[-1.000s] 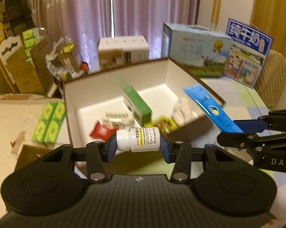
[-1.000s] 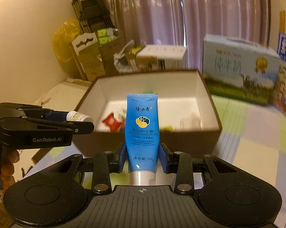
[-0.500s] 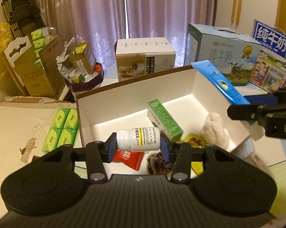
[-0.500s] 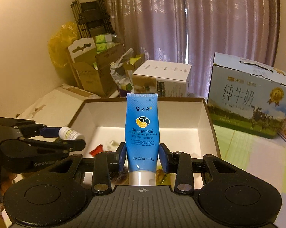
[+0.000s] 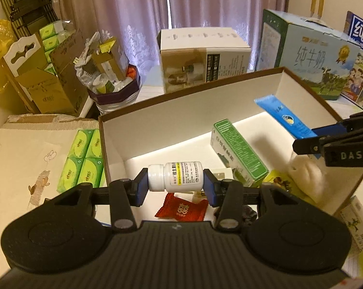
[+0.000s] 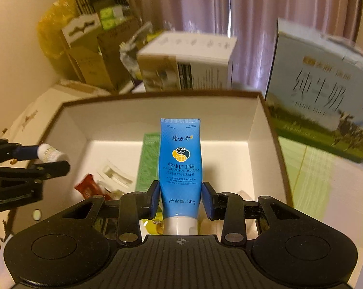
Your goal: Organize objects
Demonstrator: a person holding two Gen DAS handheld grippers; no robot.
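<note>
Over the open box (image 5: 229,101) now, and on its left side the left gripper (image 5: 175,180) has its pads pressed on both ends of the white pill bottle (image 5: 175,180), jaws only partly apart. The bottle lies crosswise, long axis level, cap toward the box's left wall. It looks light, rigid and smooth; held end to end, it should stay put as long as the squeeze holds.

Across to the box's right half: the right gripper (image 6: 180,200) is clamped on the blue hand-cream tube (image 6: 180,163) low on its body, just above the white cap. The tube stands lengthwise, crimped end pointing at the box's far wall, cap back toward the camera. It is probably soft and squeezable, so the firmer shoulder by the cap is the sensible hold. Below them, inside the box, lie a green carton (image 5: 239,154) and a red sachet (image 5: 181,208).
</note>
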